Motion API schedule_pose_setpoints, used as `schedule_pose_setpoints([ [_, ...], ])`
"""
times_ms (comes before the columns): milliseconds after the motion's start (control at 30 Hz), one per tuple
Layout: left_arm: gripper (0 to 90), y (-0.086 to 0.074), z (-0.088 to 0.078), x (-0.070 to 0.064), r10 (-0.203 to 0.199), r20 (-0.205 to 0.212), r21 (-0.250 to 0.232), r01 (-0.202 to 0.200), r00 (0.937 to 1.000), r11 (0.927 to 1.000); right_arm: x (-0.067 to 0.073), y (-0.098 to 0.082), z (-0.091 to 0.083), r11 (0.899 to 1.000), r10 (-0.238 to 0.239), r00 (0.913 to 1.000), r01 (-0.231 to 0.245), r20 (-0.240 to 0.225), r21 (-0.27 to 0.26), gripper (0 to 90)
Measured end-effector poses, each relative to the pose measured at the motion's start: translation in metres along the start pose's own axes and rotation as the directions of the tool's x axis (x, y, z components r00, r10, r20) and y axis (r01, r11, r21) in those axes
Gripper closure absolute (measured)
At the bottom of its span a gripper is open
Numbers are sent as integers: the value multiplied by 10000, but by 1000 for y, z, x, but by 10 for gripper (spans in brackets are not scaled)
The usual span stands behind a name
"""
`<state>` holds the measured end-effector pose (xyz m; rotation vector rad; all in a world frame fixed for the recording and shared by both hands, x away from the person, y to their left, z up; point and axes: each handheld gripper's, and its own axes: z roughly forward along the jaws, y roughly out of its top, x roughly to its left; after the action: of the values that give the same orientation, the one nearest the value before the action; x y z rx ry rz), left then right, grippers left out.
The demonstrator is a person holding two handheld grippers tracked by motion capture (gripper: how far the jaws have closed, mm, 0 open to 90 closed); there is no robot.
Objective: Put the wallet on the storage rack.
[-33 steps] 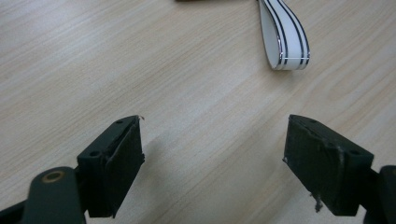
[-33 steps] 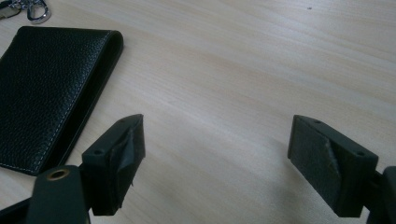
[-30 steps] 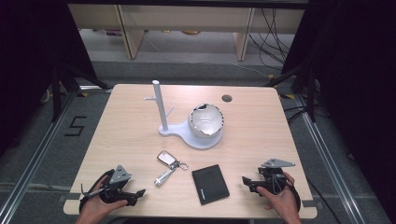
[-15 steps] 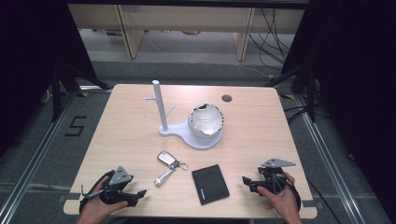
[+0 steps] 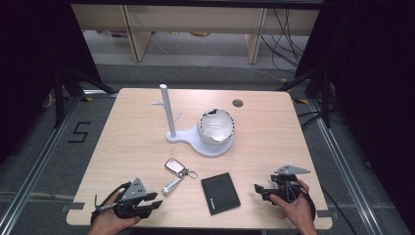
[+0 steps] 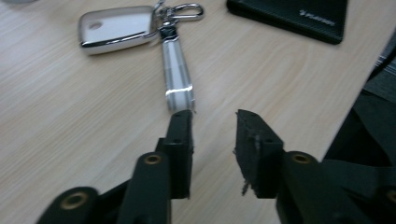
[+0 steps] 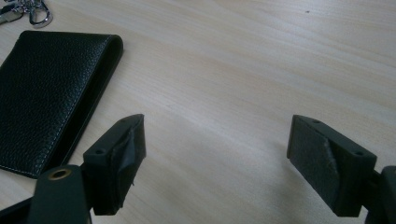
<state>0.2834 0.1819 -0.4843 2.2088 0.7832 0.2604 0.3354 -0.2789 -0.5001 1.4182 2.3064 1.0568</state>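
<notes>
Just ahead of the left gripper (image 6: pixel 212 116), apart, lies the key fob (image 6: pixel 119 29).

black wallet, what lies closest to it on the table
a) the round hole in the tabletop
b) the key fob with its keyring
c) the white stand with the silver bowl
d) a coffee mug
b: in the high view the key fob with its keyring lies just left of the black wallet, while the white stand and the round hole sit farther back.

White key fob (image 6: pixel 116 29), black wallet (image 7: pixel 44 93), pale woodgrain table (image 5: pixel 274 132), white stand (image 5: pixel 169 115).
</notes>
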Motion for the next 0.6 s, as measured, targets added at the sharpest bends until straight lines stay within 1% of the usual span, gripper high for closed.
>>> schedule_pose_setpoints([
  [33, 756, 5, 3, -5, 115, 368, -4, -115, 9993, 9999, 0, 0, 0, 10000, 2, 10000, -2, -5, -35, 206],
  [67, 785, 5, 3, -5, 115, 368, -4, -115, 9993, 9999, -1, 0, 0, 10000, -6, 10000, 5, -60, -54, 206],
  [100, 807, 12, 10, -13, 30, 880, -194, -12, 9961, 9998, 1, 1, -1, 9999, 140, 9999, -140, 3, 21, 207],
  [133, 829, 12, 10, -13, 30, 880, -194, -12, 9961, 9998, 1, 2, -1, 9996, 270, 9996, -270, -66, 64, 207],
  [167, 829, 15, 14, -17, 121, 1079, -135, -107, 9941, 9999, 1, 2, -1, 9996, 270, 9996, -270, -66, 64, 207],
  [200, 844, 18, 18, -21, 200, 1282, -84, -191, 9915, 9998, 1, 2, 0, 9994, 331, 9994, -332, -141, -33, 209],
  [233, 878, 25, 27, -29, 572, 1707, -4, -580, 9837, 9983, -1, 5, -1, 10000, 47, 10000, -47, -41, -25, 213],
  [267, 888, 25, 27, -29, 572, 1707, -4, -580, 9837, 9983, -2, 6, -1, 9999, -83, 9999, 81, -99, -123, 217],
  [300, 888, 28, 31, -34, 682, 1820, 139, -720, 9809, 9973, -2, 6, -1, 9999, -83, 9999, 81, -99, -123, 217],
  [333, 892, 33, 38, -43, 896, 2100, 228, -965, 9736, 9951, -1, 8, -2, 9999, -115, 9999, 114, -44, -108, 218],
  [367, 893, 33, 38, -43, 896, 2100, 228, -965, 9736, 9951, -1, 8, -2, 9999, -115, 9999, 114, -44, -108, 218],
  [400, 893, 37, 41, -46, 1176, 2191, 295, -1270, 9686, 9915, 0, 10, -2, 9998, -136, 9999, 136, -10, -131, 223],
  [433, 893, 39, 45, -51, 1051, 2303, 259, -1141, 9674, 9931, 0, 10, -1, 9998, -136, 9999, 135, -68, -153, 224],
  [467, 893, 44, 51, -55, 1314, 2467, 333, -1439, 9601, 9890, 0, 11, -1, 9998, -114, 9998, 112, -142, -144, 225],
  [500, 893, 46, 55, -59, 1282, 2580, 313, -1409, 9576, 9895, -1, 12, -1, 9997, -202, 9998, 202, -38, -124, 226],
  [533, 894, 46, 55, -59, 1282, 2580, 313, -1409, 9576, 9895, -1, 12, -1, 9997, -202, 9998, 202, -38, -124, 226],
  [567, 894, 48, 58, -60, 1481, 2652, 420, -1649, 9528, 9854, 1, 12, -1, 10000, -49, 10000, 49, -75, -81, 227],
  [600, 894, 52, 66, -67, 1424, 2760, 384, -1590, 9505, 9865, 0, 12, 0, 9994, -343, 9994, 343, -32, -87, 228],
])
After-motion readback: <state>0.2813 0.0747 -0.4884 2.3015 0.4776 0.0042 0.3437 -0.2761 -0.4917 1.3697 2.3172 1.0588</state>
